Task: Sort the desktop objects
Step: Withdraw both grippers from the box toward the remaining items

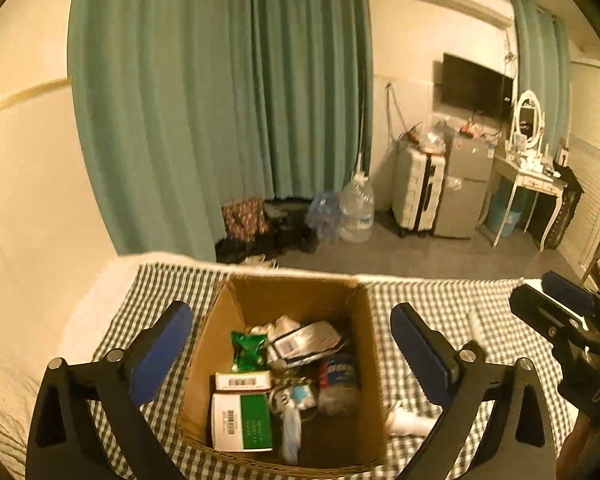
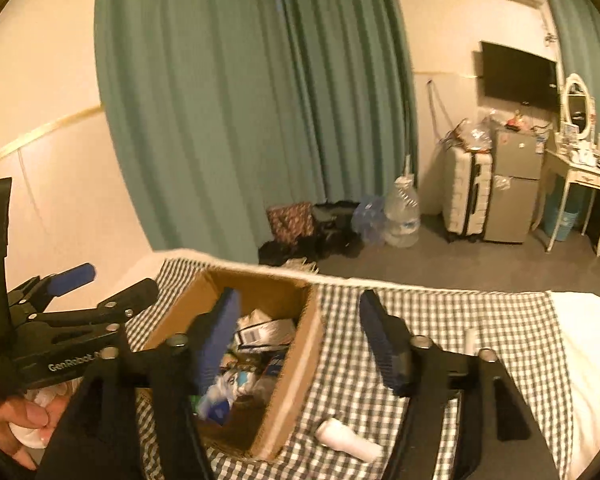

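Observation:
An open cardboard box point(image 1: 256, 296) point(image 2: 300, 356) stands on a checked cloth point(image 1: 439, 300) point(image 2: 439, 320). Inside lie a green-and-white carton point(image 1: 242, 422), a smaller white carton point(image 1: 242, 381), a green packet point(image 1: 248, 350) and several other packs. My left gripper point(image 1: 292, 350) hangs open above the box, nothing between its blue pads. My right gripper point(image 2: 300, 338) is open too, over the box's right wall, empty. A white bottle point(image 1: 409, 424) point(image 2: 349, 438) lies on the cloth right of the box. A small white tube point(image 1: 475, 322) point(image 2: 469, 340) lies farther back.
The cloth covers a bed with white bedding point(image 2: 591, 352) at the right. Beyond its far edge are a teal curtain point(image 1: 220, 100), a water jug point(image 1: 355, 208), a suitcase point(image 1: 417, 188), a small fridge point(image 1: 465, 188) and a dressing table point(image 1: 531, 184). A hand point(image 2: 24, 424) holds the left gripper's handle.

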